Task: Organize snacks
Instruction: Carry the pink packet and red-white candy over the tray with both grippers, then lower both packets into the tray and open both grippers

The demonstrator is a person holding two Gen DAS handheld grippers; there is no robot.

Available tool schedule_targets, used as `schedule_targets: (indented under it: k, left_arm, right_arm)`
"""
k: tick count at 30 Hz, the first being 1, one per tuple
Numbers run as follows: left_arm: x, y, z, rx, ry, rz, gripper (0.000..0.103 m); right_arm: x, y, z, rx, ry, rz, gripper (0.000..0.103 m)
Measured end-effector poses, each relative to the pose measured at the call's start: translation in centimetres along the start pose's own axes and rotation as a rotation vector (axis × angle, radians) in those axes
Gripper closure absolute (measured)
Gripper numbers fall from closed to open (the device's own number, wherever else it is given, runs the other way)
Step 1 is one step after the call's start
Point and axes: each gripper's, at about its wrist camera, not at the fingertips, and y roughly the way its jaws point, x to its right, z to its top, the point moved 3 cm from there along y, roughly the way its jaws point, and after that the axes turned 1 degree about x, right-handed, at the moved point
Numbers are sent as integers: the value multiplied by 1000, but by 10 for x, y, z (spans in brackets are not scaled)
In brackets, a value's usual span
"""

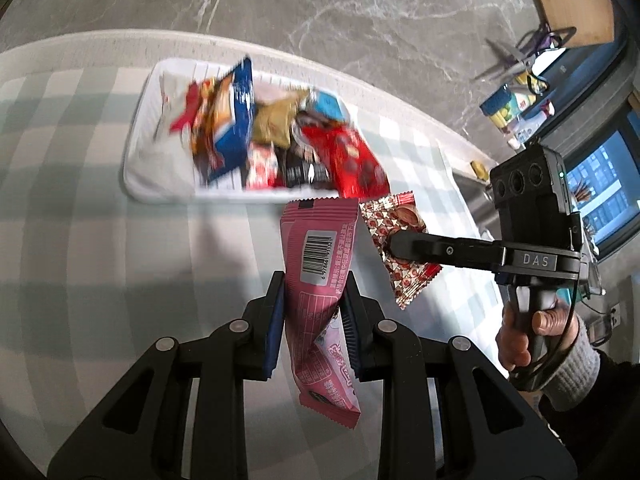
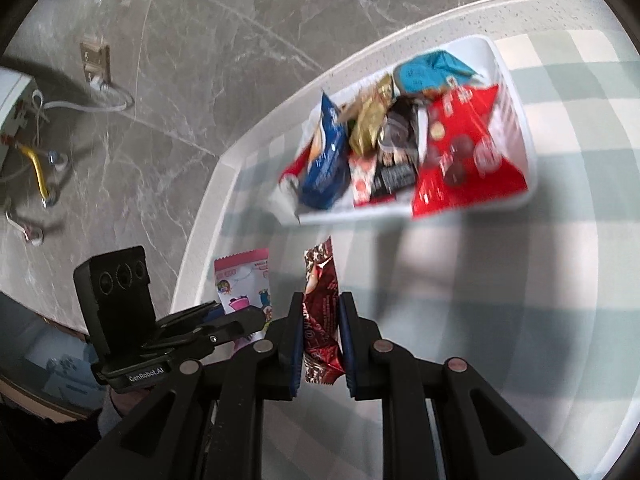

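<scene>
Currently both grippers are loaded. Left gripper (image 1: 314, 300) is clamped on a pink snack packet (image 1: 320, 256) — pinched mid-length, barcode side facing the camera, bottom end hanging free below the pads. Right gripper (image 2: 320, 320) is clamped on a dark red wrapper (image 2: 322, 312), gripped edge-on so it stands upright between the fingers; in the left view it sits right of center, with the right hand (image 1: 536, 336) on the handle at lower right.

Both packets are held above the checked tablecloth (image 1: 100, 220), just short of the white tray (image 1: 140, 184) in the upper middle of each frame. Tray already holds a pile — blue bag (image 1: 234, 120), big red bag (image 1: 352, 160), gold pack (image 1: 276, 120). My read: both are on the way to the tray, and the mid-body grip keeps them from swinging. Open space looks to be at the tray's left end in the left view.
</scene>
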Motion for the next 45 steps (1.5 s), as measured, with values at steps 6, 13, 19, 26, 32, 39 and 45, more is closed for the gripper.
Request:
schedule_targets:
  k: [6, 13, 19, 26, 32, 39, 45]
  left_arm:
    - [-7, 7, 52, 32, 5, -10, 79]
    - [-25, 29, 112, 53, 15, 26, 79]
    - [-43, 50, 150, 70, 19, 88, 79]
    - [-57, 67, 170, 90, 23, 181, 76]
    - [-54, 66, 172, 128, 54, 228, 42]
    - [-38, 48, 159, 164, 78, 250, 38]
    - [-14, 27, 135, 178, 106, 263, 13]
  right_arm:
    - [7, 5, 43, 59, 39, 8, 85]
    - [23, 6, 86, 124, 66, -24, 85]
    - [34, 14, 110, 153, 68, -62, 84]
    - [38, 16, 120, 180, 17, -143, 67]
    - [32, 5, 111, 207, -46, -174, 55]
    - [16, -17, 83, 235, -105, -191, 47]
    - [-3, -36, 52, 249, -158, -232, 34]
